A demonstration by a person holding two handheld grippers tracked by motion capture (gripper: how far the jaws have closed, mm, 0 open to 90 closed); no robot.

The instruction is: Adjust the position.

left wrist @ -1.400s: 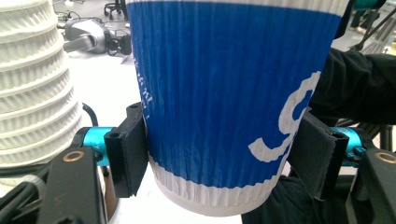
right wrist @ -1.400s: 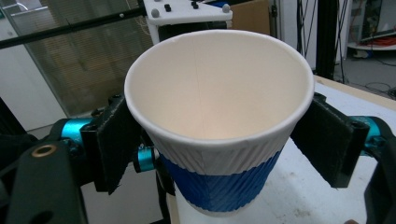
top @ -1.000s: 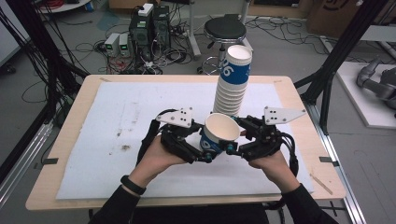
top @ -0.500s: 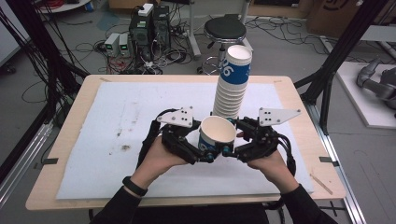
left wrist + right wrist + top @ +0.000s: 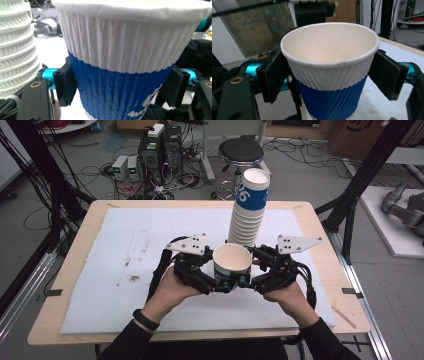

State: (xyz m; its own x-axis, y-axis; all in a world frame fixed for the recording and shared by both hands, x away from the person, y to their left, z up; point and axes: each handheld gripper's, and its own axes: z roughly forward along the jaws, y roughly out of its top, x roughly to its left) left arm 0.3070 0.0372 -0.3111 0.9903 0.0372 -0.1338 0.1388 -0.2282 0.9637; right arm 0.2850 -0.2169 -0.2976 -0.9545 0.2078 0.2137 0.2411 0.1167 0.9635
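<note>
At the near edge of the wooden desk [image 5: 75,270], noted two dark-sleeved forearms, with the left hand [image 5: 167,292] and the right hand [image 5: 287,295] each wrapped round a tool. Recorded a black band on the left wrist.

Just ahead of the hands, found the left hand-held gripper [image 5: 220,285] and the right hand-held gripper [image 5: 247,281] facing each other, low over the white sheet [image 5: 125,245] that covers the desk top.

Between them, found the white-and-blue ribbed paper cup [image 5: 231,262]: upright, mouth up, empty inside, near the middle of the sheet. Cannot tell whether its base rests on the sheet.

From the left gripper view, confirmed the left hand-held gripper [image 5: 120,85] clamped on the cup [image 5: 120,62]. Saw its black pads [image 5: 65,82] pressed against the blue lower band on both sides, the jaws having just closed further.

From the right gripper view, found the right hand-held gripper [image 5: 329,75] with jaws apart, having just been opening. Saw its pads [image 5: 387,75] flanking the cup [image 5: 329,82] below the rim, close to the wall but not squeezing it.

Just behind the cup, logged a tall stack of ribbed paper cups [image 5: 247,215] standing on the sheet, leaning slightly right, its topmost cup blue-banded.

Beyond the far edge of the desk, noted a round black stool [image 5: 241,152], dark computer towers [image 5: 160,145] and loose cables on the grey floor.
</note>
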